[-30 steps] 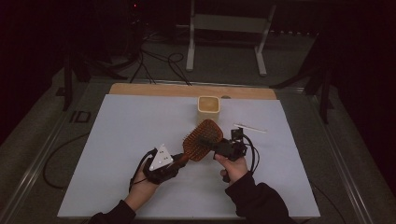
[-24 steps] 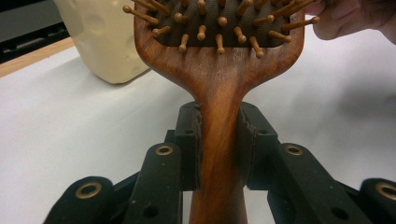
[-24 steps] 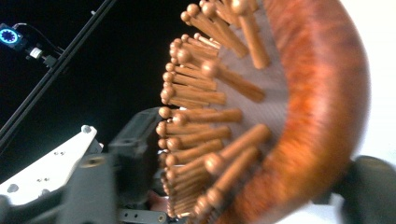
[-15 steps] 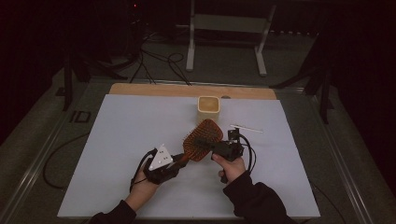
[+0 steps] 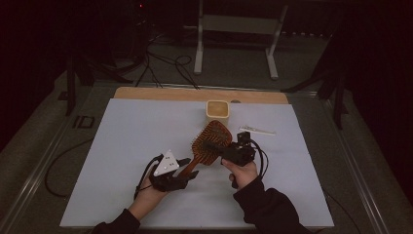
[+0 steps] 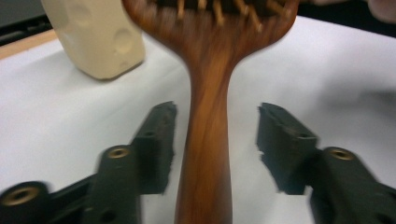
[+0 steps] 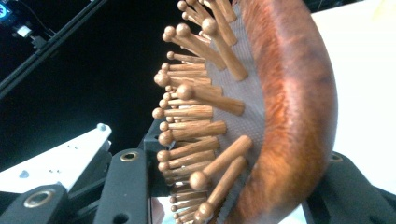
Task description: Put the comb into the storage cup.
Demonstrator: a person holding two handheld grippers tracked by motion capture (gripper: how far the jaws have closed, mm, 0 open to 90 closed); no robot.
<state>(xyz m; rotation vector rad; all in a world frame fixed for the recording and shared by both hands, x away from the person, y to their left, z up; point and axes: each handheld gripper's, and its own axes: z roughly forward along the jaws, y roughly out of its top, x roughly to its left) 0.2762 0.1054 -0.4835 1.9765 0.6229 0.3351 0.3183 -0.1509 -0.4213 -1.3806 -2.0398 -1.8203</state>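
A wooden paddle hairbrush (image 5: 210,141) with wooden pins is held above the white table cover (image 5: 122,146), its head pointing away from the person. My right gripper (image 5: 216,148) is shut on the head, its jaws having just been closing; in the right gripper view the brush head (image 7: 285,107) sits between them. My left gripper (image 5: 189,171) has just been opening. Its fingers (image 6: 156,140) stand apart on either side of the brush handle (image 6: 205,140), with a gap on each side.
A cream cup (image 5: 217,110) stands on the cover behind the brush and appears in the left gripper view as cup (image 6: 93,37). A small white stick-like item (image 5: 256,130) lies to the right. A wooden board edge (image 5: 146,93) runs along the back.
Both hands and the brush stay almost where they were. The brush head has shifted only slightly between the frames.
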